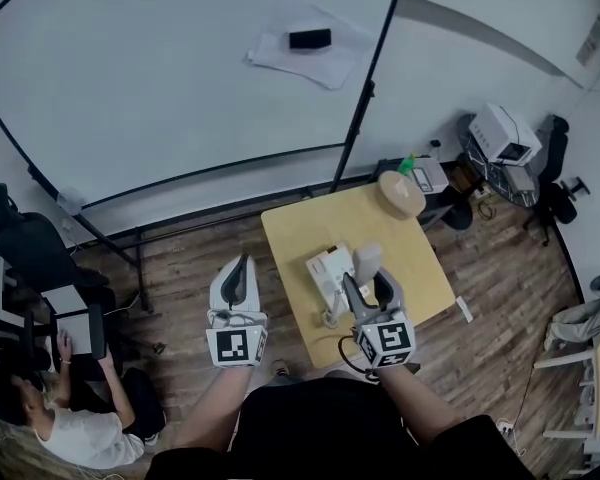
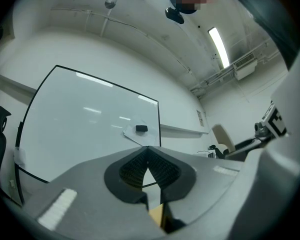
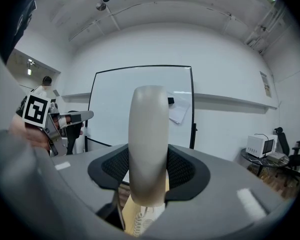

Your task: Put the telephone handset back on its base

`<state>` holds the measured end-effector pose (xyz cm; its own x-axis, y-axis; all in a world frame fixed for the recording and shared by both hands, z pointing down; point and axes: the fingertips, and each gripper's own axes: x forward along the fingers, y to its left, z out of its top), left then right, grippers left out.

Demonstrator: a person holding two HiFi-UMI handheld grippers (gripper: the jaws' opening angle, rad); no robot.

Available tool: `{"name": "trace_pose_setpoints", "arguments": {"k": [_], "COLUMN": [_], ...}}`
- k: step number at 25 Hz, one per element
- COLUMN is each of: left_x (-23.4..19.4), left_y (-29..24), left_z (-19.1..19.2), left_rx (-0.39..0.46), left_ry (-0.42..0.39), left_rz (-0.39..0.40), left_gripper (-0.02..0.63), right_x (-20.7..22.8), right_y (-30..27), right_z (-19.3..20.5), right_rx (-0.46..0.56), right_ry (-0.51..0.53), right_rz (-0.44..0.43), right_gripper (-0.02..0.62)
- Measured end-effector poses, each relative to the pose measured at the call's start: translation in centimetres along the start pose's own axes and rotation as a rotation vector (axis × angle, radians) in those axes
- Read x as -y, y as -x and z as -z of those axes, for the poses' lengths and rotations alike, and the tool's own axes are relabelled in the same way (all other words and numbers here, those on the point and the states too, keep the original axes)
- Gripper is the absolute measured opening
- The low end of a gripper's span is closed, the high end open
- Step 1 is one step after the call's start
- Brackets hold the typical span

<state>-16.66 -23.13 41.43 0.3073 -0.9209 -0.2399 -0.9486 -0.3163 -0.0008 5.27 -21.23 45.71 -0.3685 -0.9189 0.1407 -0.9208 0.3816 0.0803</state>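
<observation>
The white telephone handset (image 1: 366, 262) stands upright between the jaws of my right gripper (image 1: 368, 280), which is shut on it just above the wooden table (image 1: 305, 226). In the right gripper view the handset (image 3: 149, 134) fills the middle, the pads press on both its sides, and its coiled cord (image 3: 139, 223) hangs below. The white phone base (image 1: 325, 270) lies on the table just left of the handset. My left gripper (image 1: 242, 270) hovers off the table's left edge, over the floor. Its jaws (image 2: 149, 156) meet at the tips with nothing between them.
A round tan object (image 1: 400, 193) sits at the table's far corner. Behind stands a whiteboard (image 1: 160, 78) with a black eraser (image 1: 310, 39) on it. A seated person (image 1: 75, 423) and office chair (image 1: 20, 240) are at the left, a white machine (image 1: 503, 133) at the right.
</observation>
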Motion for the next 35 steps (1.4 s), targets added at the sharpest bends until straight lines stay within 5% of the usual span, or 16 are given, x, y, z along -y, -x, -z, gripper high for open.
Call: {"name": "trace_pose_setpoints", "arguments": {"k": [18,35], "left_x": [2.4,3.5], "left_y": [-2.7,-2.8], "left_z": [2.3,6.6], "left_rx": [-0.042,-0.164], "left_ry": [-0.018,-0.003], "left_rz": [-0.079,-0.097], "left_gripper": [0.0,0.0], "right_x": [2.3,1.9], "right_y": [-5.3,-12.4], "right_z": [2.6,15.9], "right_rx": [-0.097,-0.479], "right_ry": [0.004,-0.001], "right_rz": [-0.156,-0.265], "right_gripper": [0.222,0.222]}}
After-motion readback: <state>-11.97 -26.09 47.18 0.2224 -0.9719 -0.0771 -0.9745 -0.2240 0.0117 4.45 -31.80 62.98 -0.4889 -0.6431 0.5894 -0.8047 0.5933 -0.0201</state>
